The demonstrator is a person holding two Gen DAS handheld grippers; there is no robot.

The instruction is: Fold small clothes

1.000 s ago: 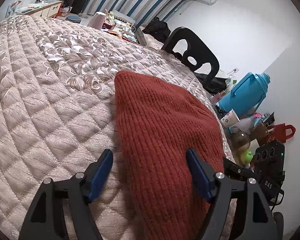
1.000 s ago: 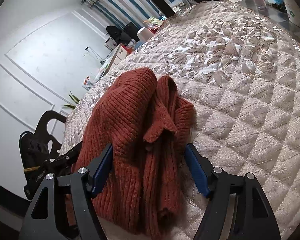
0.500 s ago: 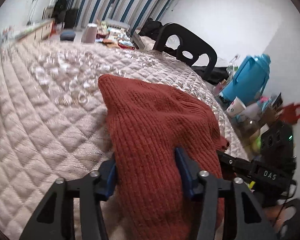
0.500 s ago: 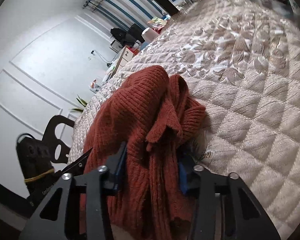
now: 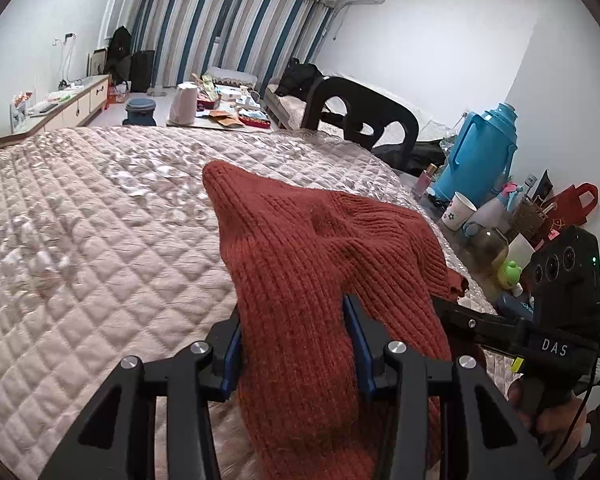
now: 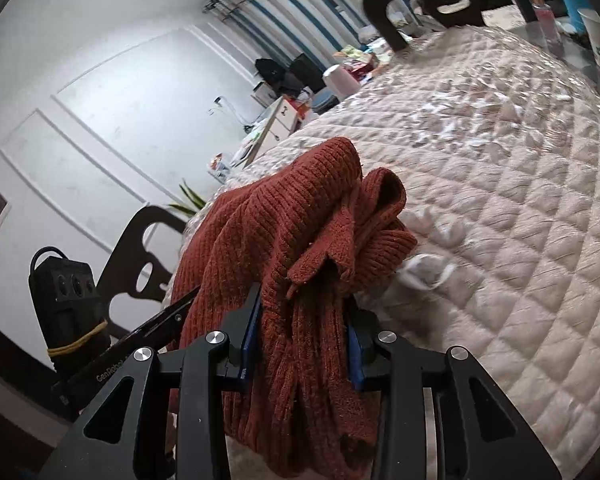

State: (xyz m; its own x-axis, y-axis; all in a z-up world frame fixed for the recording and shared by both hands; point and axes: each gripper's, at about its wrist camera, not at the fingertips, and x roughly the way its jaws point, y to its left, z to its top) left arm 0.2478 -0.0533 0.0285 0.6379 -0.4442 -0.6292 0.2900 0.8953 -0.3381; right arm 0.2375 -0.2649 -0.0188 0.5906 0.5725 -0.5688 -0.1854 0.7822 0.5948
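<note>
Between both sets of fingers, left gripper (image 5: pixel 294 344) and right gripper (image 6: pixel 302 344) still closing, pads pinching sweater (image 5: pixel 320 264) bunched over quilt (image 5: pixel 100 240); soft, floppy, probably light; grip edges.

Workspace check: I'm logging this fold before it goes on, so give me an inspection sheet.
Surface: beige quilted cover, bare around the garment.
Job's things: rust knit sweater, bunched, near edge raised.
Clutter: blue thermos, paper cup, bottles and red bag beside the cover.
Grippers: left tongs and right tongs both closing, pads pressing on the sweater.
Cables: nothing seen on the cover.
Surroundings: black chair, striped curtains, cluttered low table.
</note>
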